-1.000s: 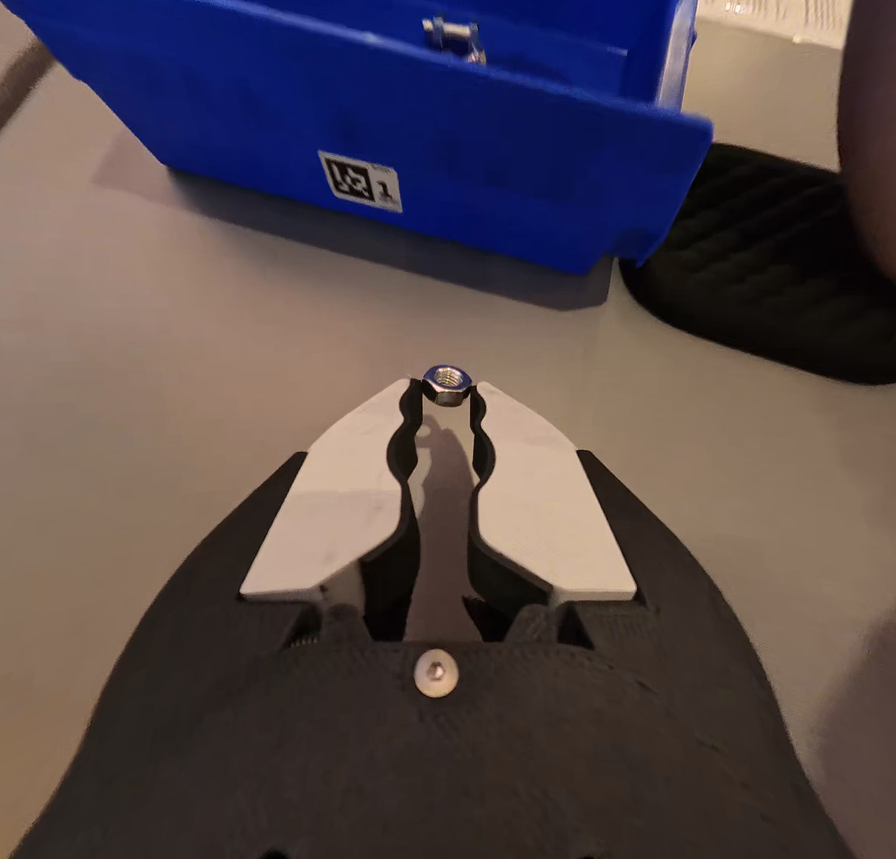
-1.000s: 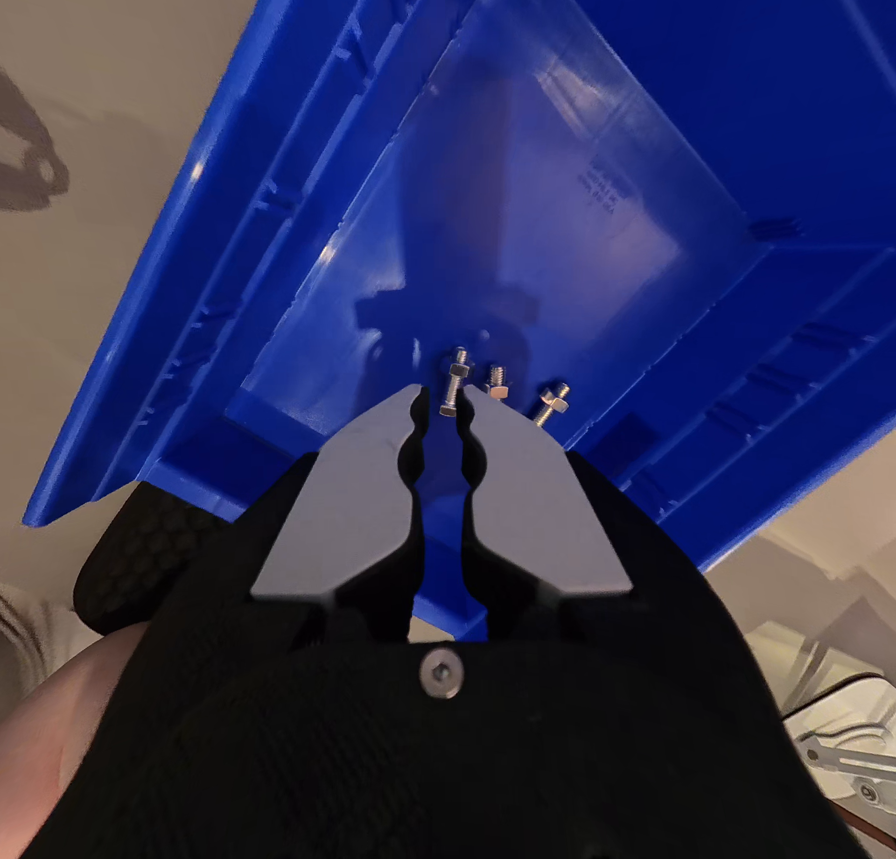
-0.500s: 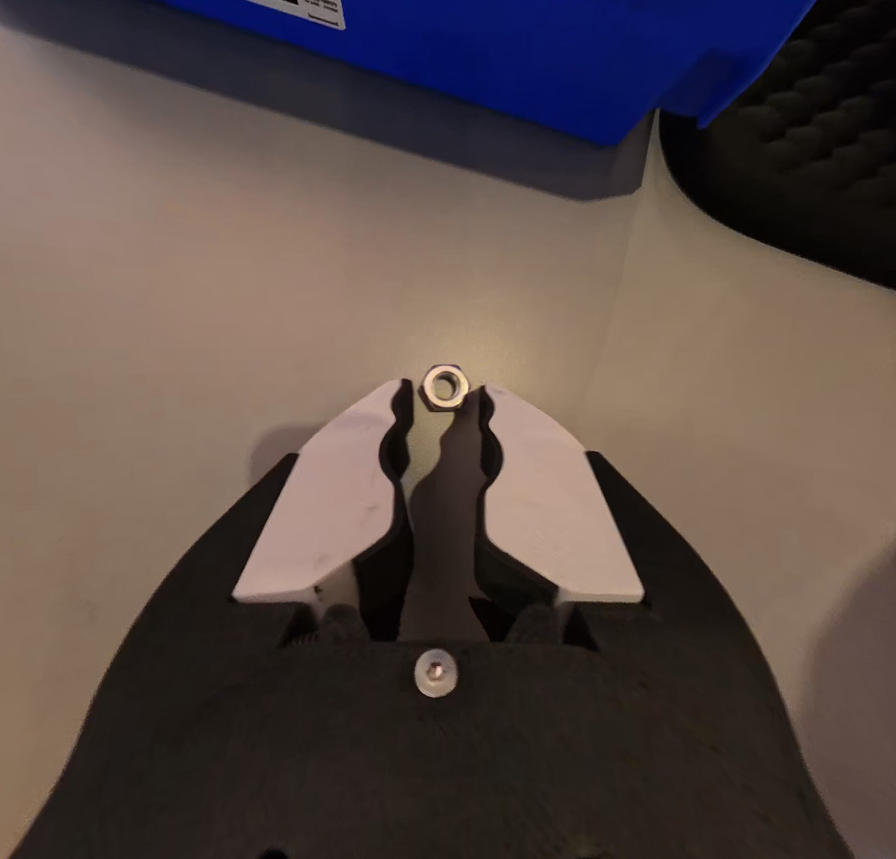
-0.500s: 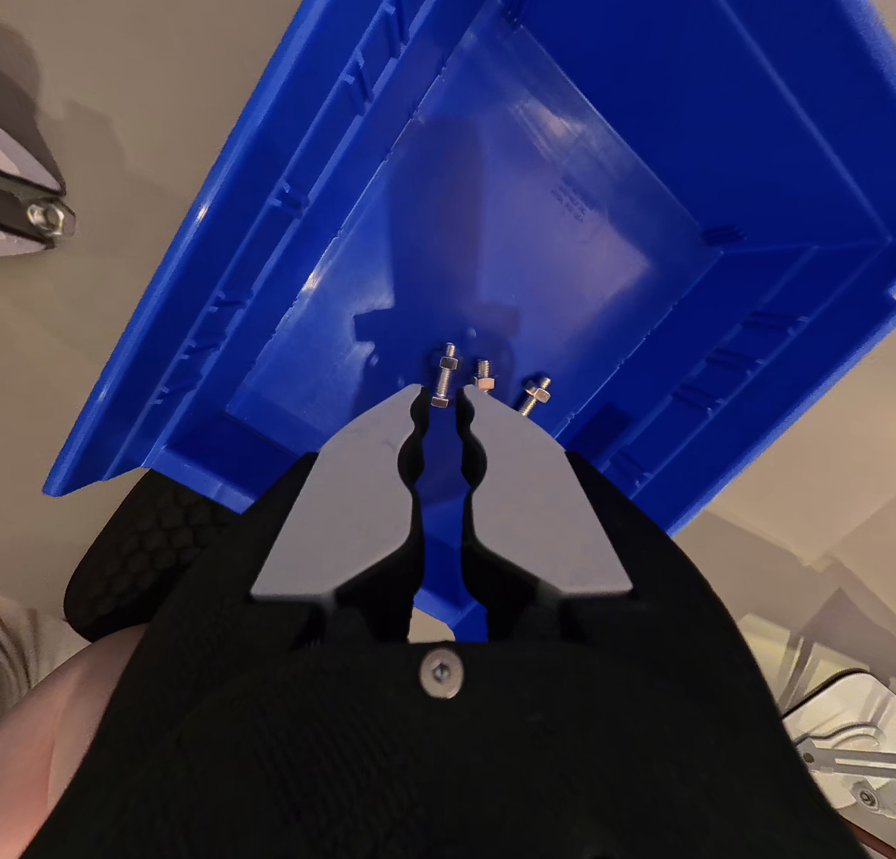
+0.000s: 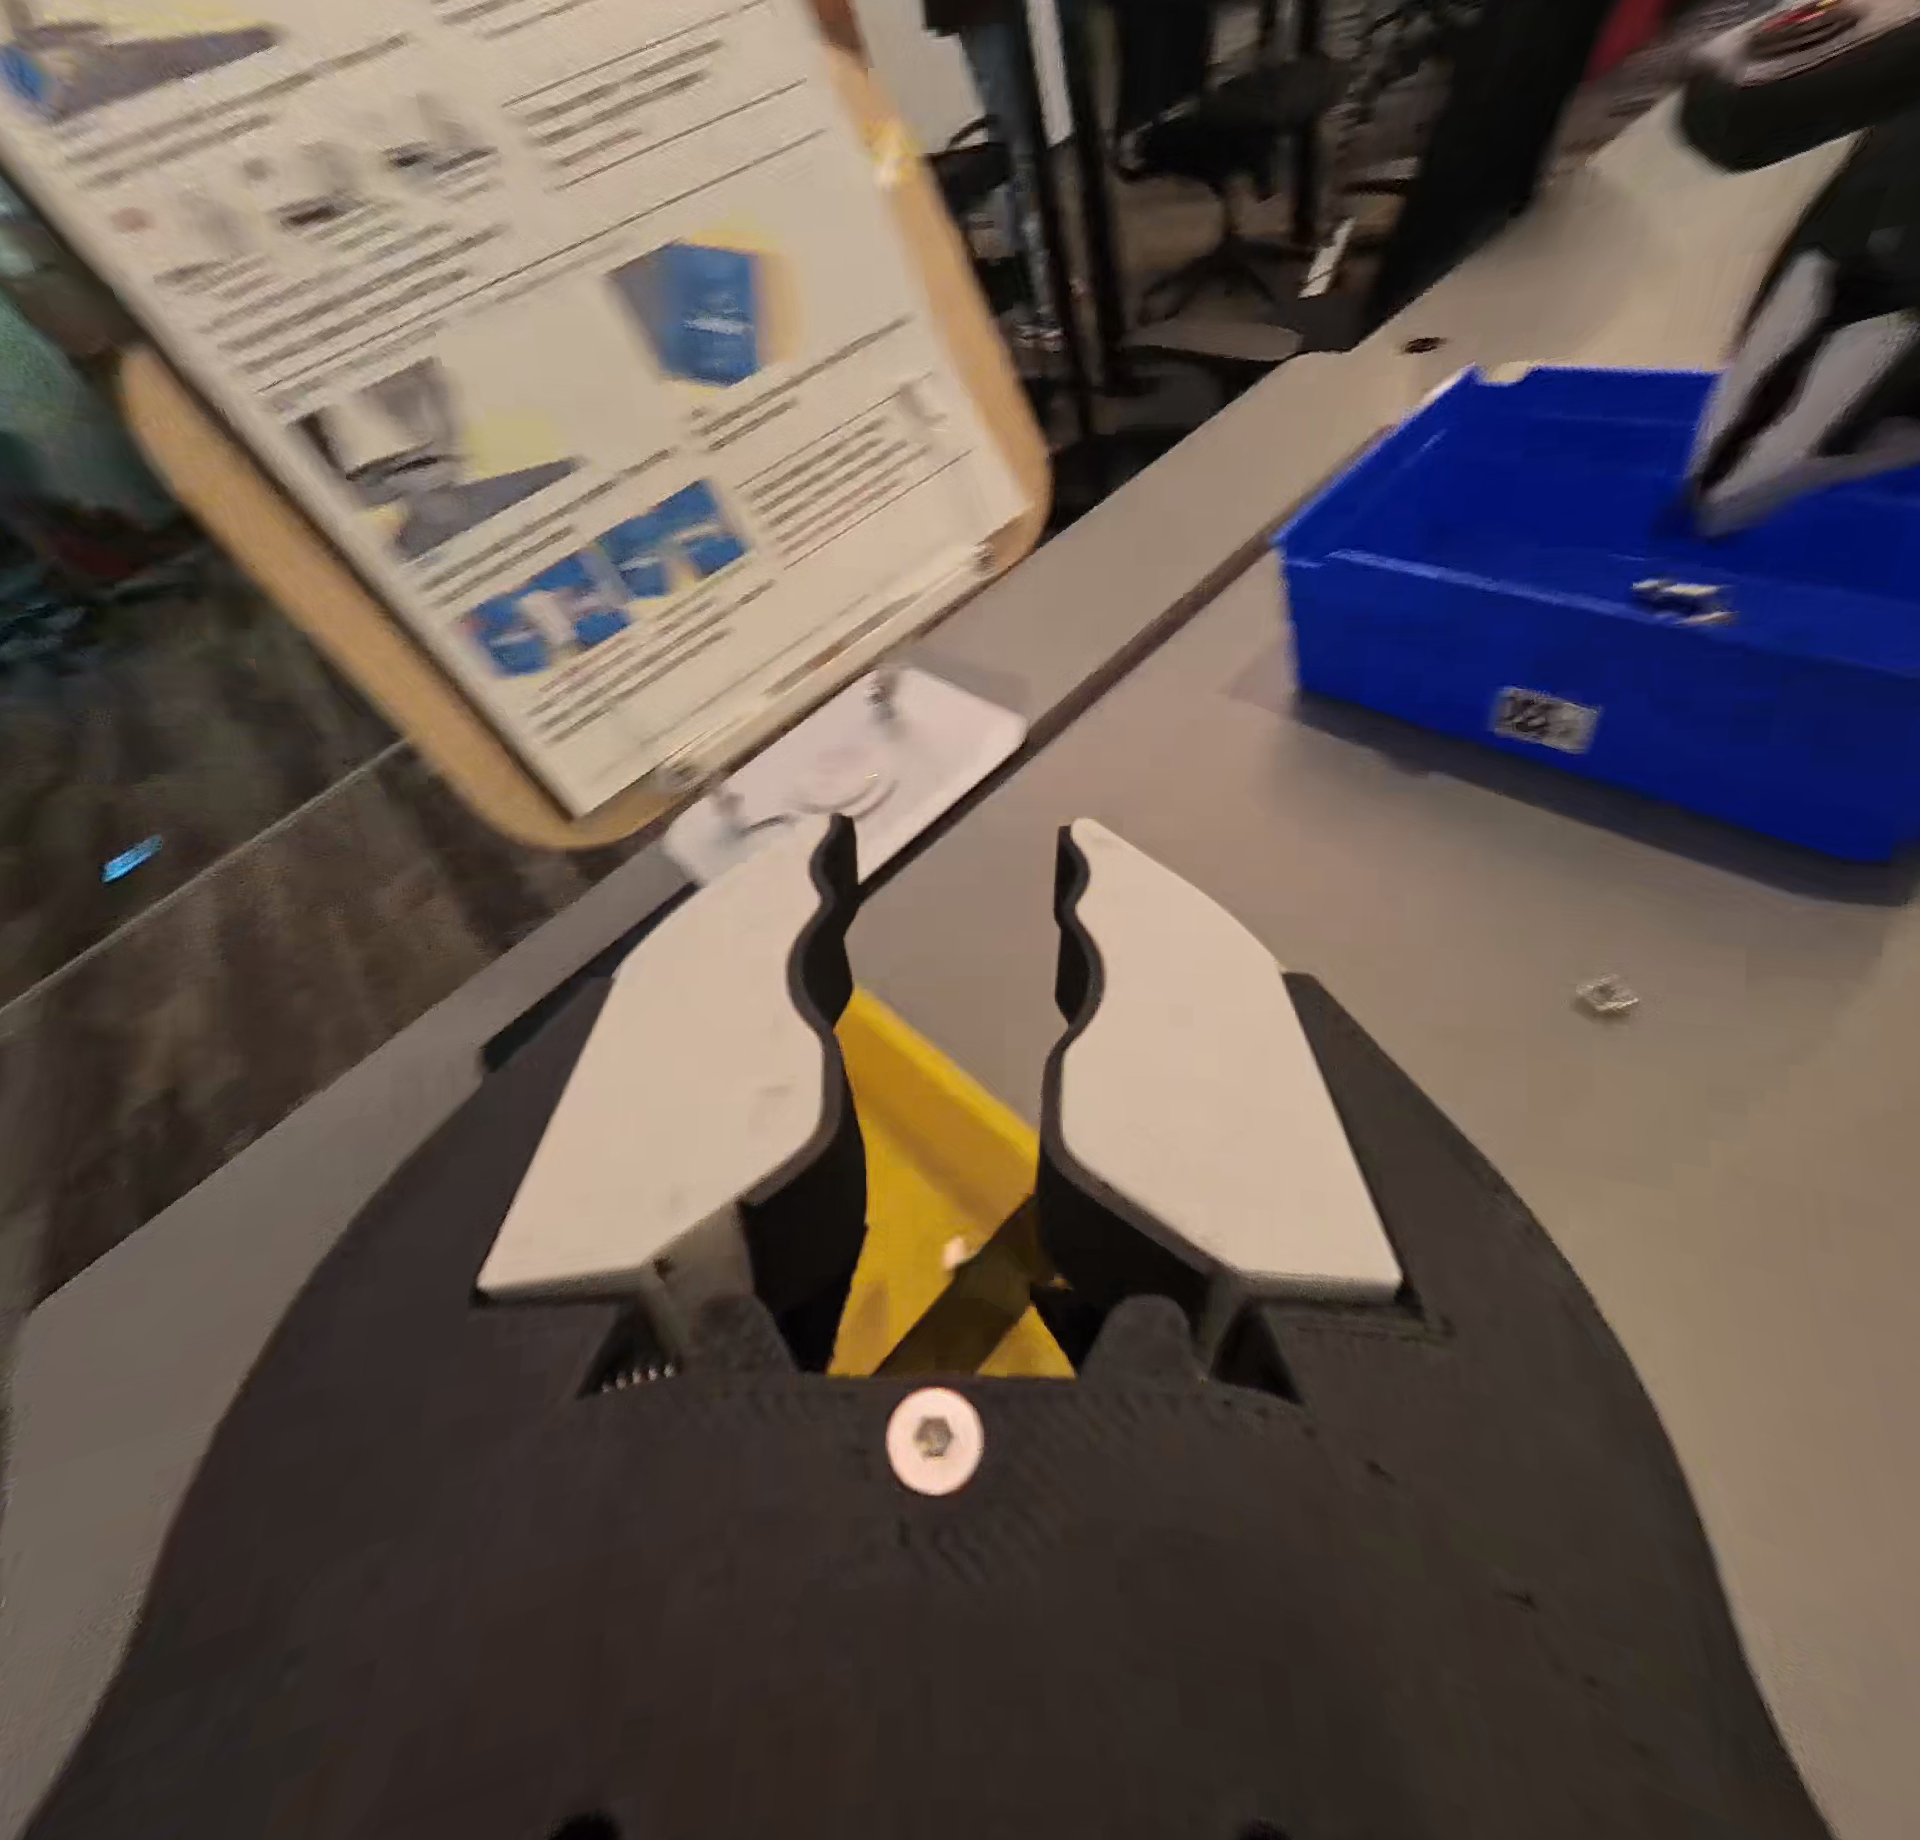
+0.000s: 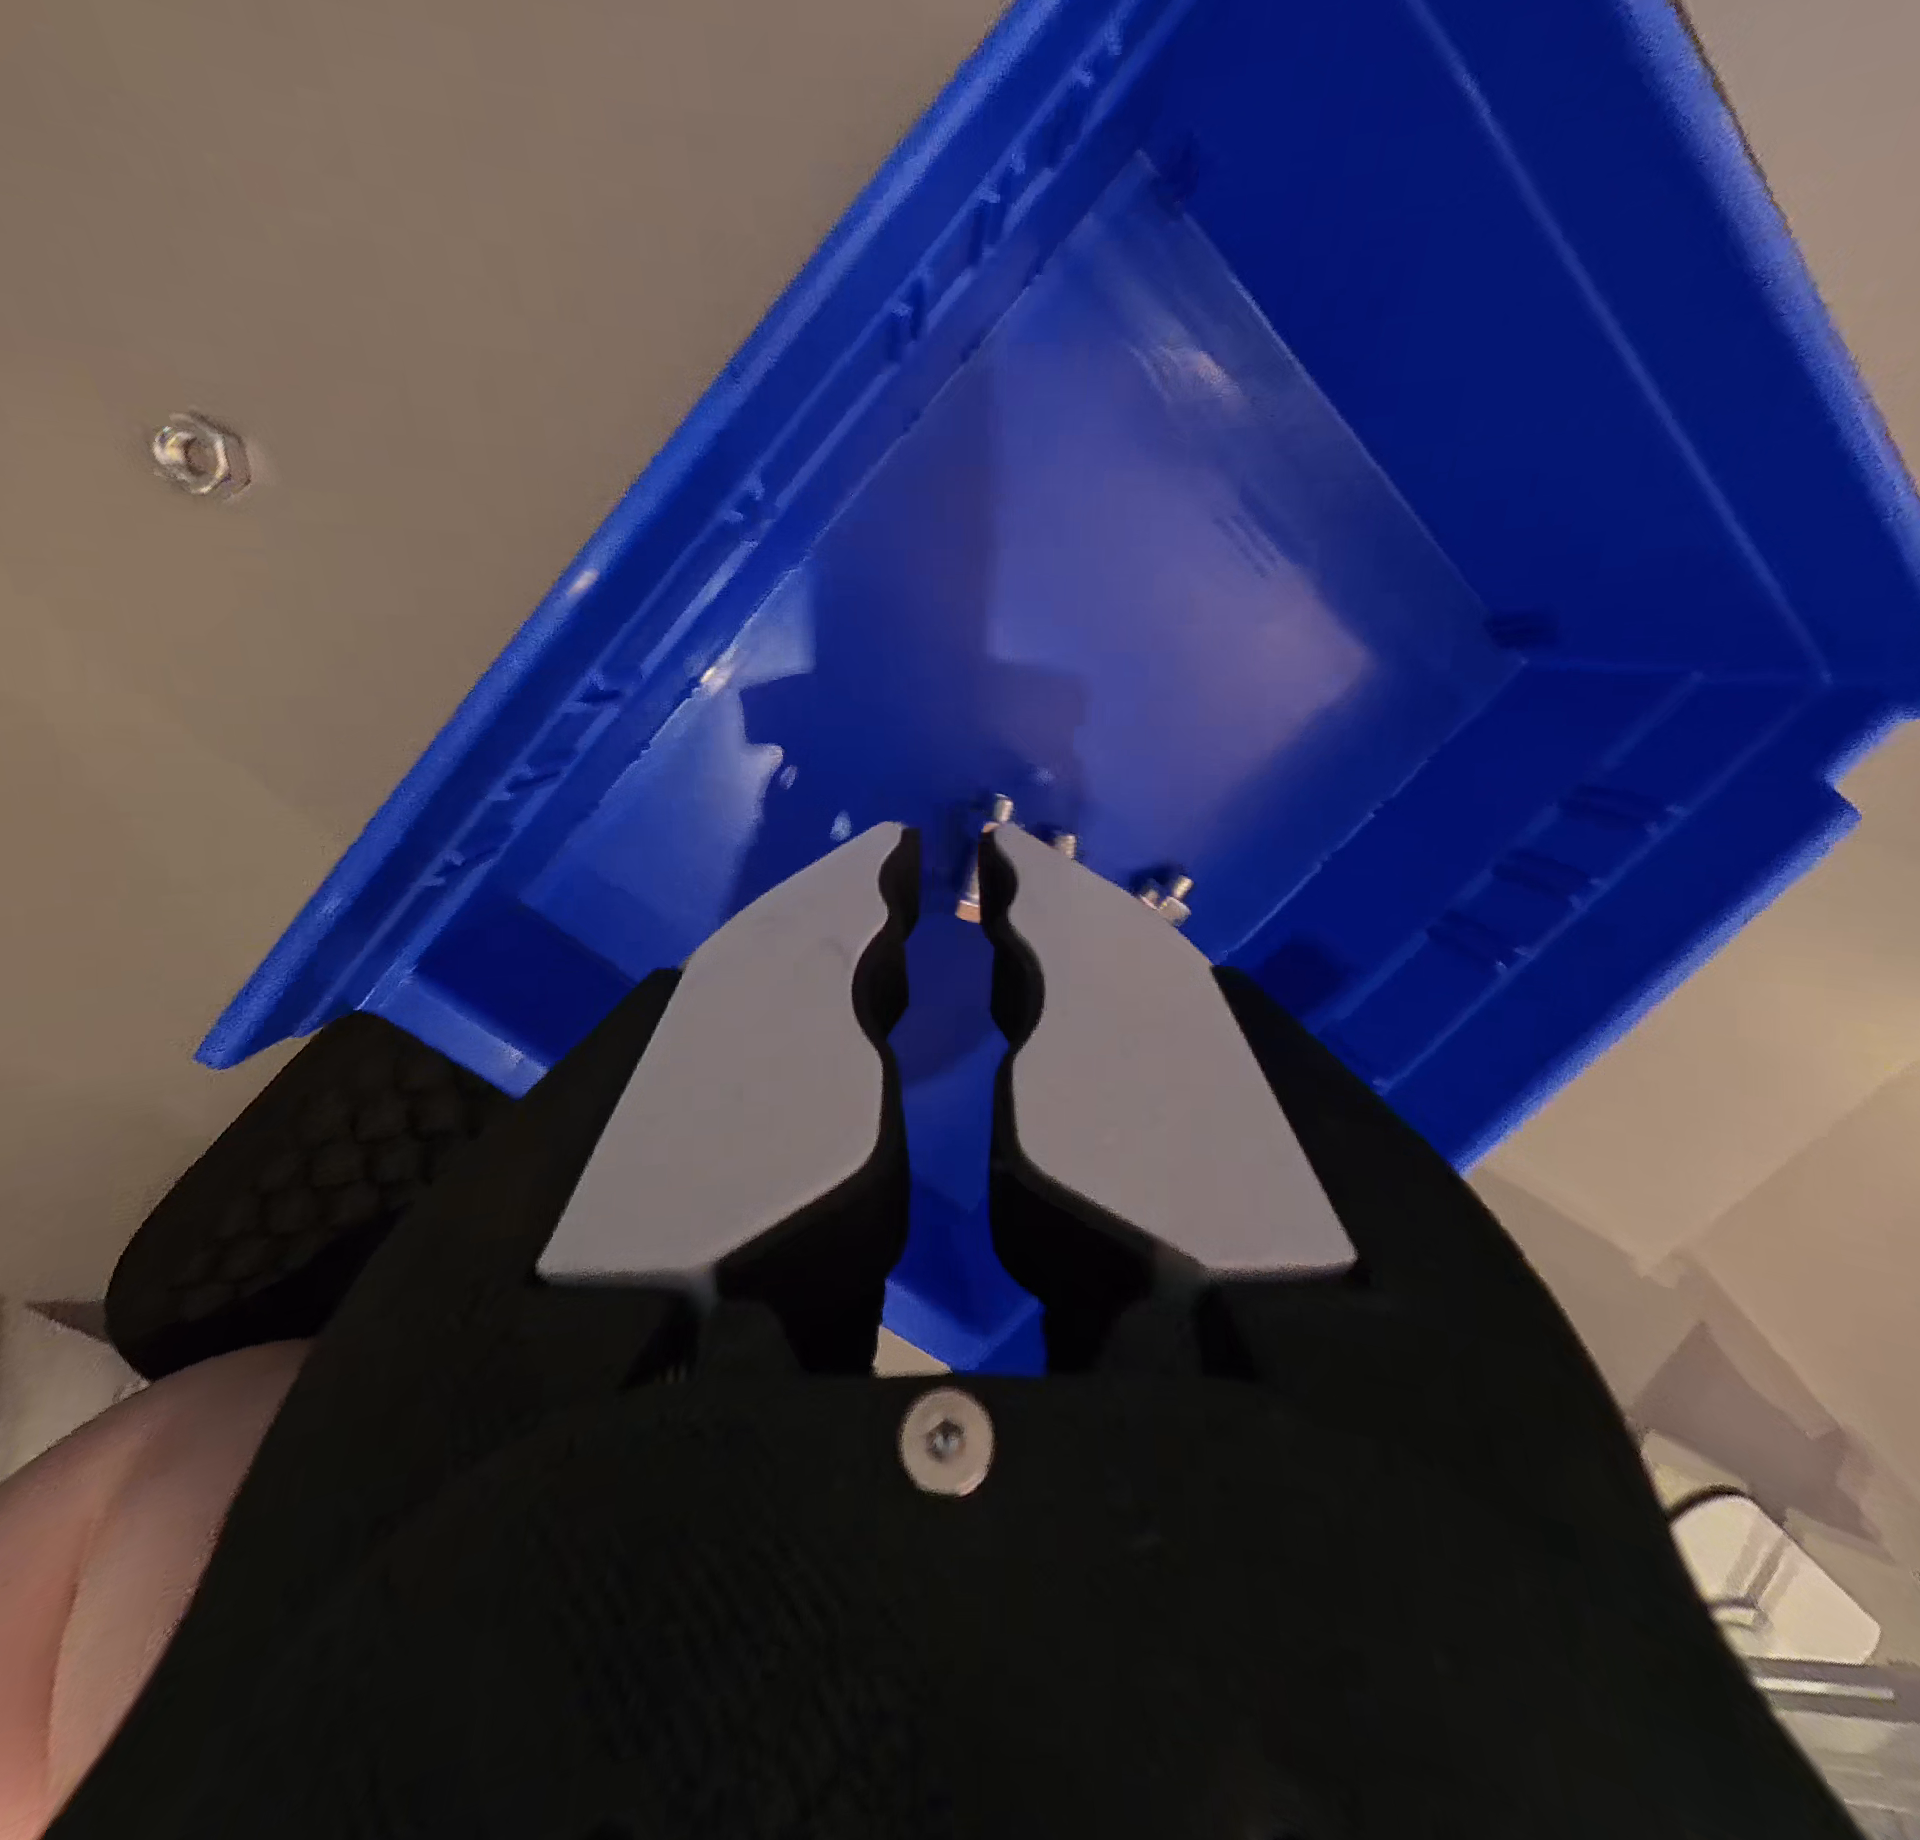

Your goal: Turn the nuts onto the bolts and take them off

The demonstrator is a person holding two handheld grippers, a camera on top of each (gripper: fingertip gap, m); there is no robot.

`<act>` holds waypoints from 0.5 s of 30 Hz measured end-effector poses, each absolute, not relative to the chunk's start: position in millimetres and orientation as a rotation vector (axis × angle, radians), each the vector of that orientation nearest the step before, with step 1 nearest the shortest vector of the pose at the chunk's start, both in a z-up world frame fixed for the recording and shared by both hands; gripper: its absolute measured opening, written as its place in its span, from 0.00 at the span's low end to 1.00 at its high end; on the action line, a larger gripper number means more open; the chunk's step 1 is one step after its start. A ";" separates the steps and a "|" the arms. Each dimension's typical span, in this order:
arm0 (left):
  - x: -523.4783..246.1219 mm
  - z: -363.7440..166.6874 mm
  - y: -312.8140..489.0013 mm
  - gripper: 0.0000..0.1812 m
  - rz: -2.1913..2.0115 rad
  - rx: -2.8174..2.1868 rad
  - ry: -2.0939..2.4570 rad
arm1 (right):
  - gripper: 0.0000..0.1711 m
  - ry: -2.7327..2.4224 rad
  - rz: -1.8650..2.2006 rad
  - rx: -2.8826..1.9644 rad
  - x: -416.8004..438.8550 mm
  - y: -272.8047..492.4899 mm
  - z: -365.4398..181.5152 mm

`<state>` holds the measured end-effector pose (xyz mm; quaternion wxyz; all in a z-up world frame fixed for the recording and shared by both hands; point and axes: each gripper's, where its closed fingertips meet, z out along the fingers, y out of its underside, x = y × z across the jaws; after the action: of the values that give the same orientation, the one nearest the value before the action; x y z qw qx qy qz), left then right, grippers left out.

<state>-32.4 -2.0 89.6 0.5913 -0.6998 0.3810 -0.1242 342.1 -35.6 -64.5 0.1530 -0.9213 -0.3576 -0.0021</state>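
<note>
My left gripper (image 5: 956,840) is open and empty, held above the grey table's left edge. A loose steel nut (image 5: 1605,995) lies on the table to its right; it also shows in the right wrist view (image 6: 197,452). My right gripper (image 6: 951,840) is down inside the blue bin (image 6: 623,668), jaws narrowly apart. A bolt with a nut on it (image 6: 971,876) lies between the tips, against the right finger, with a gap on the left. Two more bolts (image 6: 1060,840) (image 6: 1164,891) lie beside it. The left wrist view shows the right gripper (image 5: 1704,502) in the bin (image 5: 1455,668).
A printed poster board (image 5: 520,336) on a metal base stands at the table's far left edge. A black textured mat (image 6: 270,1198) lies against the bin's near corner. A hand (image 6: 62,1582) shows at the lower left. Yellow tape (image 5: 925,1115) marks the table edge. The grippers' ends are close to 40 cm from one another.
My left gripper has opened, left the nut on the table, and lifted away, swinging left. My right gripper has moved lower over the bolt and its jaws have narrowed.
</note>
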 end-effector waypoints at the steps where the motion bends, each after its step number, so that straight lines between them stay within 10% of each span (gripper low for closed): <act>1: -53.4 87.1 5.3 0.20 -0.255 -1.640 0.863 | 0.08 -1.041 -0.006 -2.641 339.6 -36.1 -65.5; 15: -121.1 7.2 49.4 0.08 -0.141 -1.879 0.887 | 0.08 -1.027 -0.170 -2.639 346.2 -22.5 -69.2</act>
<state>-121.1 49.4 7.2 0.5049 -0.7788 0.3677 -0.0584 346.2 -22.5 -69.2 0.1517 -0.9195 -0.3577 -0.0593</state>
